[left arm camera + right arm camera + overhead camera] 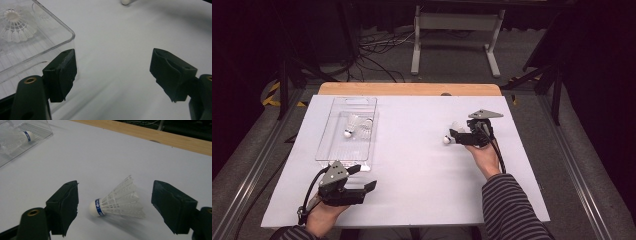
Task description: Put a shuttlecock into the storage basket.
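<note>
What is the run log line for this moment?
right hand-held gripper: open, around shuttlecock | left hand-held gripper: open, beside tray | shuttlecock: lying on table

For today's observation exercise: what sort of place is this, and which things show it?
Probably a lab or recording studio: a white-covered table stands before dark curtains, loose cables trail over the grey floor, and hand-held grippers work over a shuttlecock.
</note>
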`<action>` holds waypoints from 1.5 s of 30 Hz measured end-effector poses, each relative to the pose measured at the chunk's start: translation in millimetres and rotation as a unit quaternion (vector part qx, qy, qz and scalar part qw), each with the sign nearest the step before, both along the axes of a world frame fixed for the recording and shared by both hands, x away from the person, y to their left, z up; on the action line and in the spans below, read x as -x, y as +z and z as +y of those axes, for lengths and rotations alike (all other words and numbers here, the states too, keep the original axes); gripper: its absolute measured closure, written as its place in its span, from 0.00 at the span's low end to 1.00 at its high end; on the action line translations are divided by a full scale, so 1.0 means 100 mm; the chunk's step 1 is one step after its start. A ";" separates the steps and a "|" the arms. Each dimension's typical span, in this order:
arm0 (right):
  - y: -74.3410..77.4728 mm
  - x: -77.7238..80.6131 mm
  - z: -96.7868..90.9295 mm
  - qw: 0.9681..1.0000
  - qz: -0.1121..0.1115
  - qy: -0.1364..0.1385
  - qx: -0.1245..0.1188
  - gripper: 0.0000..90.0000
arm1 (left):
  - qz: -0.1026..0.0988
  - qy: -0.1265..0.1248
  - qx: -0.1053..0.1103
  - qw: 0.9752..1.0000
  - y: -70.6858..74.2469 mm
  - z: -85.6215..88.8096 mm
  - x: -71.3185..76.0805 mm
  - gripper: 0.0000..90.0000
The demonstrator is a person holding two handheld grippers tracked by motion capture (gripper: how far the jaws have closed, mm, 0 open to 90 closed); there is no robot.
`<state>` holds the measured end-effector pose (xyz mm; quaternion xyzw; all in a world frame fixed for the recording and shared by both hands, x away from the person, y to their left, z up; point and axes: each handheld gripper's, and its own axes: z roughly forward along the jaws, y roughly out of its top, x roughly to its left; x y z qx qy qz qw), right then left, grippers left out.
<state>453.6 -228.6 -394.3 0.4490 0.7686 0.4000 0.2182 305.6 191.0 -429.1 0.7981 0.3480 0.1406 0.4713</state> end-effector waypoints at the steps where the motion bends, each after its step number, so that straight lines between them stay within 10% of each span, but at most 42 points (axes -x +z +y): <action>1: 0.00 -0.02 0.00 1.000 0.003 0.000 0.002 0.27 | 0.000 0.000 0.000 1.000 0.00 0.00 0.00 0.25; 13: 0.04 -0.24 -0.01 0.997 0.075 -0.004 0.028 0.35 | 0.003 -0.003 0.002 1.000 0.00 0.00 0.00 0.25; 45: 0.03 -0.57 0.05 0.983 0.174 0.010 0.060 0.71 | 0.007 -0.004 -0.001 1.000 -0.01 -0.01 -0.01 0.25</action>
